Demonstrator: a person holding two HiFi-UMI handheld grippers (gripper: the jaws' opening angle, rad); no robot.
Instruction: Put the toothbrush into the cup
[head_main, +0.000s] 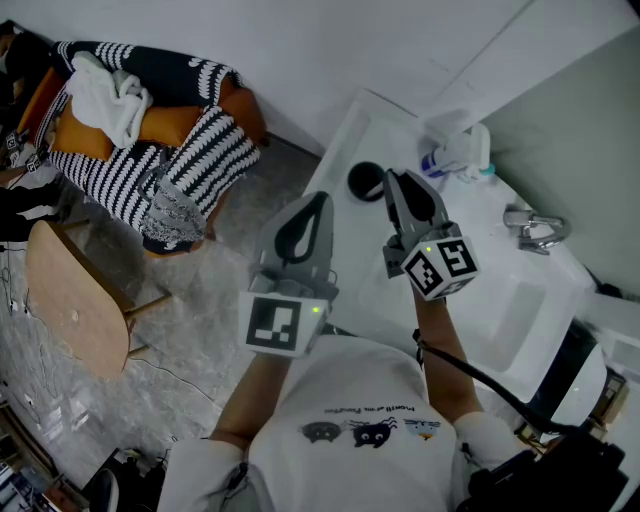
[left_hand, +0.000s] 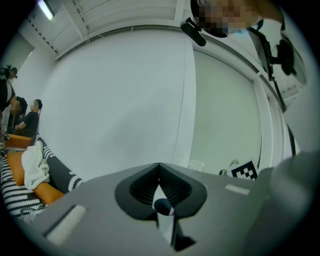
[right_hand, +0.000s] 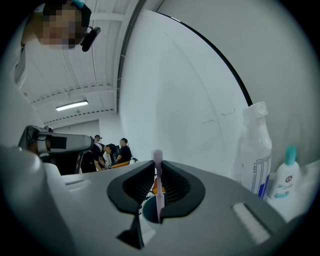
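The right gripper (right_hand: 158, 167), clamped on the upright toothbrush (right_hand: 159, 192) at centre frame, holds its long axis vertical with the lower end at the mouth of the cup (right_hand: 148, 214) directly beneath, while the left gripper (head_main: 315, 207), jaws together, hangs off to the left.

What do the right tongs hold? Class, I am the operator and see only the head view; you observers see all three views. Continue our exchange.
Observer: The right tongs are shut on a pink toothbrush, held upright.
Operator: Where is the cup from there?
Observer: In the right gripper view the toothbrush's lower end overlaps the dark opening of the cup.
Operator: And the left tongs?
Observer: The left tongs are shut, with nothing gripped.
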